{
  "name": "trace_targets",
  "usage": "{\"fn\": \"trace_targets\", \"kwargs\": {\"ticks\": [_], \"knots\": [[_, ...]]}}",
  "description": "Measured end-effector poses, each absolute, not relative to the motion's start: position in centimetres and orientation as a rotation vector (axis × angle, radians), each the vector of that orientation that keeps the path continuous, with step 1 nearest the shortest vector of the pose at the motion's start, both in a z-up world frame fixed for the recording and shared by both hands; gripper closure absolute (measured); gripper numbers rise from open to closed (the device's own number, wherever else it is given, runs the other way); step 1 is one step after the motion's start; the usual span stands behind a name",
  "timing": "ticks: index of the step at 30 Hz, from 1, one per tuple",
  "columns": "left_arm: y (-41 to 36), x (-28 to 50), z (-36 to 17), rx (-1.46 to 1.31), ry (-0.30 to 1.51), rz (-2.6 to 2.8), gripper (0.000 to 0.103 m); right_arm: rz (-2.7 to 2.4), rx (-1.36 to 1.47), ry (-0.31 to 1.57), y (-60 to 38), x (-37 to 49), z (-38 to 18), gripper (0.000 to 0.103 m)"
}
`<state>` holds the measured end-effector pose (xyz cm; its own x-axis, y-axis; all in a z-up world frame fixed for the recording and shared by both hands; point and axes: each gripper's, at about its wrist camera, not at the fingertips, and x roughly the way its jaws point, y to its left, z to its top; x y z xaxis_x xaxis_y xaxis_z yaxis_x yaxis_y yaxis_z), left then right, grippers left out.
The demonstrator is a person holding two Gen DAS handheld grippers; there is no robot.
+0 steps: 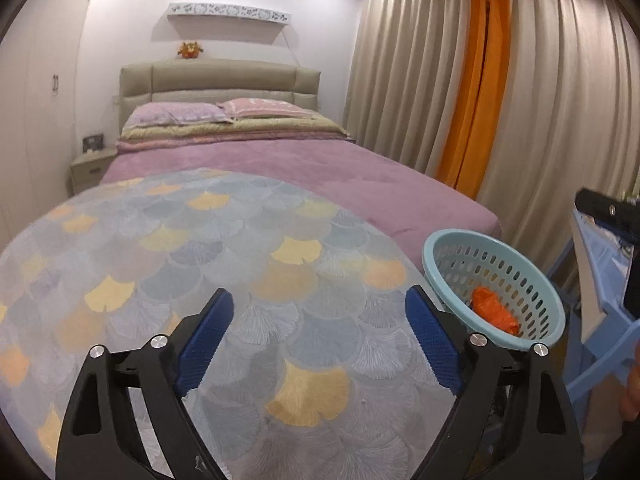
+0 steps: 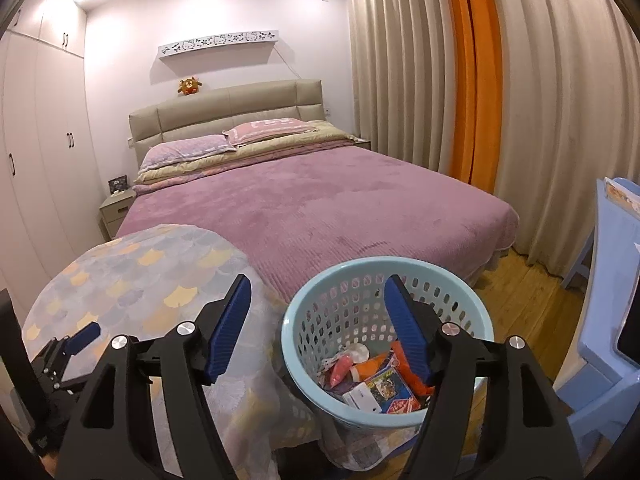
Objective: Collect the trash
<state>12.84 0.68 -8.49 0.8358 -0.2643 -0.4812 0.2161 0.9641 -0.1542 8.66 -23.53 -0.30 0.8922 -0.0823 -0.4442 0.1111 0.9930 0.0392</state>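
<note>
A light blue perforated basket [image 2: 289,332] stands at the right edge of the round table and holds trash: an orange wrapper [image 2: 372,368], a pink packet [image 2: 340,370], a white box [image 2: 360,396] and a printed packet [image 2: 390,390]. My right gripper [image 2: 318,280] hangs open above the basket's left rim, nothing between its fingers. My left gripper [image 1: 320,292] is open over the patterned tablecloth [image 1: 200,264], holding nothing. From there the basket [image 1: 434,248] lies to the right with orange trash [image 1: 494,312] inside. One blue pad [image 2: 82,336] of the left gripper shows low on the left.
Behind the table is a bed with a purple cover [image 2: 340,208]. Beige and orange curtains [image 2: 472,80] hang on the right. A light blue chair [image 2: 600,360] stands right of the basket on the wooden floor [image 2: 532,300]. Wardrobes [image 2: 36,160] line the left wall.
</note>
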Motion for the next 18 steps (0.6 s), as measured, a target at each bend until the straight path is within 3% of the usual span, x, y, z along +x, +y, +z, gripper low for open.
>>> {"fn": "trace_targets", "kwargs": {"ticks": [14,18], "knots": [[-0.2,12.5,-8.6,-0.029,0.517,-0.264,0.008,-0.155,0.121,0.445,-24.9,6.5,-1.9,0.037],[-0.3,12.1,-8.4,-0.026,0.500,-0.259,0.008,-0.171,0.099,0.446,-24.5,6.4,-2.2,0.030]]}}
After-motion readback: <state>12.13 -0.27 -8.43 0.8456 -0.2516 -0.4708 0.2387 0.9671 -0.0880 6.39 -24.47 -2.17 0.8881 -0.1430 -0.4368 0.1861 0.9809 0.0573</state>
